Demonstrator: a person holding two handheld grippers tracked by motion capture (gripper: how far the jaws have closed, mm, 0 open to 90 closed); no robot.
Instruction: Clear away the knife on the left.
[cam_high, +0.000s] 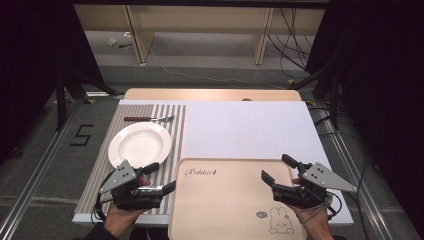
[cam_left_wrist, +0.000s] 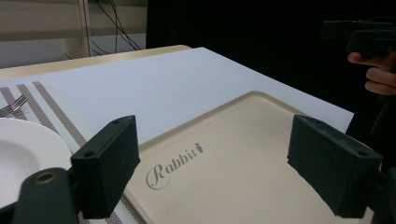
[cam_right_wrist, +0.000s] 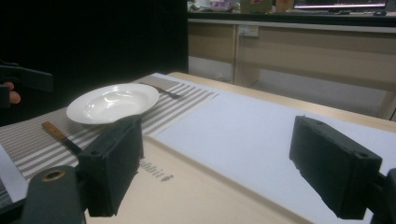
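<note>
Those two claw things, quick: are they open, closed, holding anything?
Left gripper: open, holding nothing, at the left edge of the tray.
Right gripper: open, holding nothing, over the tray's right side.

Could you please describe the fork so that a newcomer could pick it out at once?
Find the striped placemat on the table's left side. Beyond the white plate, near the mat's far edge, lies the fork. Its brown handle and thin metal prongs distinguish it from the round plate.

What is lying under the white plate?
The white plate rests on a striped placemat, with a fork beyond it. The mat's stripes show all around the plate; the patch directly beneath is covered.
</note>
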